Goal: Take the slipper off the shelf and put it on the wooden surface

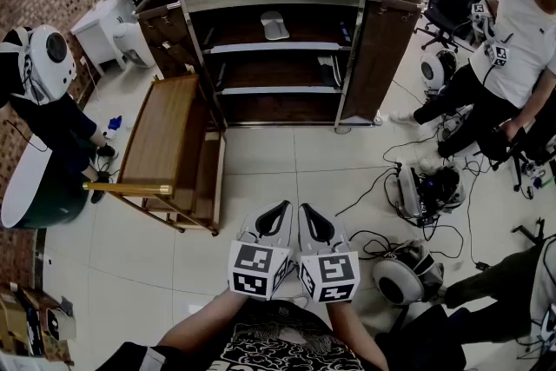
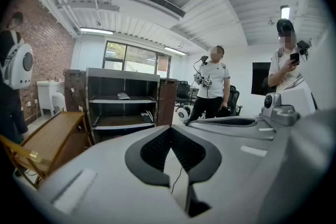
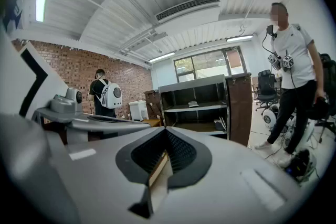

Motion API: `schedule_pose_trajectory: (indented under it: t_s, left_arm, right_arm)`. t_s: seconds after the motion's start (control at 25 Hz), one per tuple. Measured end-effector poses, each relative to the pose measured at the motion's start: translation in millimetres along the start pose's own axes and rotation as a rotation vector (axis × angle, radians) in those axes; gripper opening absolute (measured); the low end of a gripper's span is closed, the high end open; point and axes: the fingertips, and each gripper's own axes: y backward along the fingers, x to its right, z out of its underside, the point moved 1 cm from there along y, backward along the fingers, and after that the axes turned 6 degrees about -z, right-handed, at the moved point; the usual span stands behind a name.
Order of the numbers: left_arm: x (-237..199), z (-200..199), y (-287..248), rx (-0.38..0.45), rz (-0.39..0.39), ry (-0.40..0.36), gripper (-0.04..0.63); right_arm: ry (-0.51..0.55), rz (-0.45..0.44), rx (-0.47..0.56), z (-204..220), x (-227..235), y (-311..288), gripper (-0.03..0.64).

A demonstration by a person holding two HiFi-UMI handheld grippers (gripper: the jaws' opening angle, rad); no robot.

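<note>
- While they were held side by side and touching, low and close to the person's body, the left gripper (image 1: 280, 213) and the right gripper (image 1: 306, 215) each had its two jaws shut tip to tip, with nothing between them.
- Two marker cubes, one at the back of each gripper, sat just behind the jaws: the left cube (image 1: 258, 269) and the right cube (image 1: 330, 277).
- Bare tiled floor (image 1: 278, 161) lay directly ahead of both pairs of tips.
- Ahead and to the left of the left gripper stood one wooden surface (image 1: 161, 130), a low cart top, well apart from the jaws.
- Straight ahead, beyond the floor, stood one dark shelf unit (image 1: 352, 56) with its front open.
- One pale slipper (image 1: 274, 24) lay flat on its upper shelf, far from both grippers.
- Three people stood around: one with a white backpack (image 1: 43, 65) far left, one in a white shirt (image 1: 521, 39) far right, and one holding a phone (image 2: 286, 60) to the right.
</note>
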Motion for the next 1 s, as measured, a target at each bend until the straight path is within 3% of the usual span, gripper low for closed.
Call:
schedule_pose_trajectory:
  t_s: [0.36,1.0]
  left_arm:
    - [-19.1,-8.9,-51.3,-0.022,0.009,0.005,0.006]
    - [-145.5,-77.3,-197.0,0.003,0.015,0.076,0.006]
  right_arm:
    - [-0.005,-0.018,-0.017,-6.6,28.6,-46.2,0.000]
    - [0.048,-0.018,-0.093,-55.7,82.8,-231.4,0.000]
